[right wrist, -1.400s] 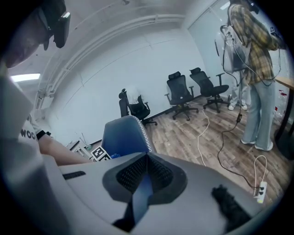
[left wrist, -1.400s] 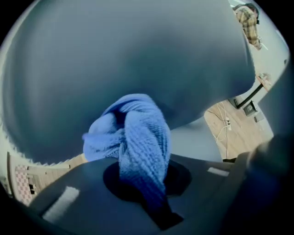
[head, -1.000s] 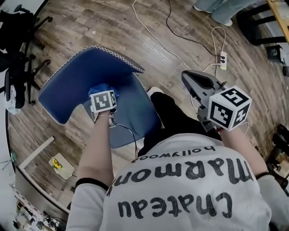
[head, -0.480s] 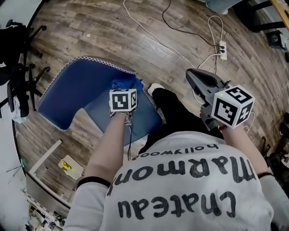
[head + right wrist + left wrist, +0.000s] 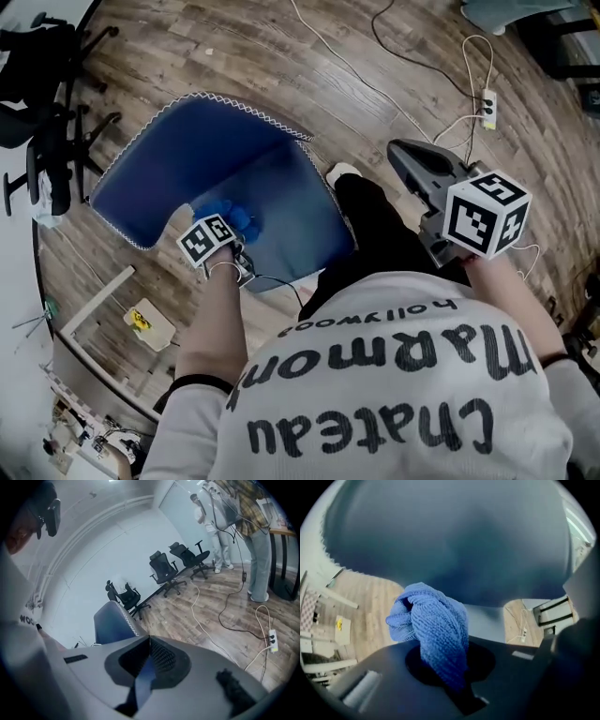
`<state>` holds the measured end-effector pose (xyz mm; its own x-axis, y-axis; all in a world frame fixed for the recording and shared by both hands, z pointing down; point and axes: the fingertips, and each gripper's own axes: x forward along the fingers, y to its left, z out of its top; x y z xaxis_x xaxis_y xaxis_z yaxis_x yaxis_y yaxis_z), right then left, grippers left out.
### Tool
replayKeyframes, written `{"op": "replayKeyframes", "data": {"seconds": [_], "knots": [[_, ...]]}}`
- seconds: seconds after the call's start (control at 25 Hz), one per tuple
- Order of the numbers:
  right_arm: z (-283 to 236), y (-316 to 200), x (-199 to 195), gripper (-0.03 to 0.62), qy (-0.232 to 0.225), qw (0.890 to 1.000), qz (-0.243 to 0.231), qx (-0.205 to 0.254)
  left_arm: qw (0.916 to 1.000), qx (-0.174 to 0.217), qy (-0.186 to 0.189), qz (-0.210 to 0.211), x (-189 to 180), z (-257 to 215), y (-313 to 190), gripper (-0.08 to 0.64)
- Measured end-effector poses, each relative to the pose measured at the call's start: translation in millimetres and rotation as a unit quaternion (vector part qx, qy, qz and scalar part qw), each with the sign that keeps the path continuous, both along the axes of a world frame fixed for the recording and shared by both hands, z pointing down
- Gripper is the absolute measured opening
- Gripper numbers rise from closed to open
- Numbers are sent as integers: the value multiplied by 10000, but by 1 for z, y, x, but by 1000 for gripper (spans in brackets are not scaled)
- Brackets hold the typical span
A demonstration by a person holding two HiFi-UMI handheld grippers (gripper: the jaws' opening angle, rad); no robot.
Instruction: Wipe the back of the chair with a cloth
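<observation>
Now, look left first and see black office chairs [image 5: 47, 103] parked at the far left, well apart from the work, and a small yellow thing [image 5: 141, 321] down on the wood floor [image 5: 187, 56] near the left arm. Next find the blue chair back [image 5: 206, 150], with the left gripper [image 5: 228, 223] low on it, shut tight on a bunched blue cloth [image 5: 431, 630]. Press that cloth flat on the blue fabric and rub in long, slow lines from side to side, so as not to miss a strip. Push softly, or risk tipping the chair. Mind the thin wire [image 5: 272, 279] hanging by the left wrist; could catch on the chair edge. Then move right and find the right gripper [image 5: 398, 150], shut with nothing in it, held up apart from the chair and doing no job. Past it, watch for cables [image 5: 375, 89] and a power strip [image 5: 487, 101] on the far right floor, easy to trip on. Farther off, see people [image 5: 248, 522] standing.
</observation>
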<state>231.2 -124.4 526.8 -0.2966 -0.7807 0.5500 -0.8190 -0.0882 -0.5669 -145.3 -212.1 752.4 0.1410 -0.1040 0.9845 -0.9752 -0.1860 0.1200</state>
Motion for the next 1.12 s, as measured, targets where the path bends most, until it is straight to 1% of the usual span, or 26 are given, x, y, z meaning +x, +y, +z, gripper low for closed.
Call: {"op": "replayKeyframes", "data": {"seconds": [0.04, 0.12, 0.2, 0.28, 0.4, 0.56, 0.64, 0.68, 0.76, 0.84, 1.0, 1.12], "knots": [[2, 0, -1, 15, 10, 10000, -25, -19, 9996, 7, -158, -236, -22, 1, -5, 37], [5, 2, -3, 15, 58, 9999, -73, -87, 9979, 49, -429, -473, -54, 2, -16, 38], [9, 3, -1, 15, 131, 9996, -139, -207, 9967, 90, -631, -507, -69, 4, -26, 38], [12, 0, 1, 15, 180, 9992, -198, -307, 9963, 118, -753, -388, -71, 7, -38, 38], [12, -9, -2, 15, 165, 9990, -293, -308, 9971, 243, -717, -50, -48, 13, -58, 38], [16, -13, -6, 15, 58, 9989, -357, -286, 9983, 298, -274, 412, 14, 24, -62, 38], [14, -17, -5, 15, 15, 9989, -399, -230, 9959, 280, -33, 854, 51, 26, -53, 37], [13, -19, -4, 15, -4, 9990, -403, -190, 9928, 284, 72, 1162, 70, 26, -48, 37], [12, -24, 0, 15, -53, 9992, -370, -125, 9830, 301, 300, 1787, 109, 25, -37, 37], [14, -24, 2, 15, -112, 9994, -304, -99, 9723, 306, 568, 2246, 144, 24, -26, 37], [11, -18, 6, 15, -135, 9996, -203, -119, 9546, 251, 1003, 2793, 201, 17, -6, 37], [10, -9, 16, 15, -107, 9998, -105, -131, 9392, 212, 1106, 3245, 234, 17, 10, 37]]}}
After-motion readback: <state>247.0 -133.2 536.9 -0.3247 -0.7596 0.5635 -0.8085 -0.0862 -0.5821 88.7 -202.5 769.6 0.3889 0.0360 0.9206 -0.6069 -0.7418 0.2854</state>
